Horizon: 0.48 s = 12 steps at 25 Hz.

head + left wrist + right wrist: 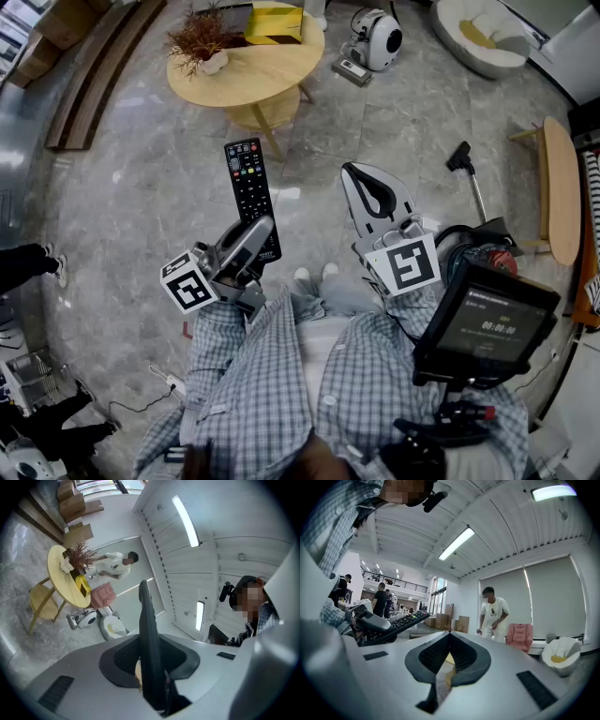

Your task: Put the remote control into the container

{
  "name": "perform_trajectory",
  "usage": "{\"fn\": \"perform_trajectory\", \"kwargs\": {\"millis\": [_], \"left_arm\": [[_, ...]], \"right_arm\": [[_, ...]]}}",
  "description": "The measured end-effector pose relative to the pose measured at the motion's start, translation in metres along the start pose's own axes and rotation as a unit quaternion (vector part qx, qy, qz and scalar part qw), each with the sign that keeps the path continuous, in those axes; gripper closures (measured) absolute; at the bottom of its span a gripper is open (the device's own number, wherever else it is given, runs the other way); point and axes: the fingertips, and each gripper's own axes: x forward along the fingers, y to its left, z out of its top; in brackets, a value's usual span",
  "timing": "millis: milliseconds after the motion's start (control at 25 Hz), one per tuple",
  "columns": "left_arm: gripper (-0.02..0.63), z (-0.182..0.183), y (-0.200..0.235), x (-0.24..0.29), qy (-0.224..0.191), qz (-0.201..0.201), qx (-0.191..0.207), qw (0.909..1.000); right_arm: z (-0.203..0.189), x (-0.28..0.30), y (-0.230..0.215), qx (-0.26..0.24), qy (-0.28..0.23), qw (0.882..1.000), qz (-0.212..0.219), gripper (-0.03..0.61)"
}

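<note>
Head view: remote control [251,192] pinched by left gripper [247,246]

Its long axis points forward, toward the round table [281,70]. The right gripper [367,190], pressed together and empty, sits beside it. I cannot pick out the container.

Left gripper [260,234] tight on the remote control [248,178]; right gripper [357,181] empty, jaws together, alongside.

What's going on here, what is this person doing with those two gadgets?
A person holds a gripper tool in each hand. The left gripper is clamped on a black remote control, out over the floor. The right gripper is shut and empty. A yellow container sits on the round table ahead; the remote is not in it yet.
</note>
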Motion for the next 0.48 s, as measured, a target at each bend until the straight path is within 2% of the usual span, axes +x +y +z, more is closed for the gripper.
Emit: {"fn": "perform_trajectory", "kwargs": {"millis": [480], "left_arm": [[0.499,0.0,0.0,-0.001,-0.002,0.001,0.001,1.0]], "right_arm": [[-0.014,-0.004,-0.002,-0.014,0.029,0.999,0.004,0.572]]}}
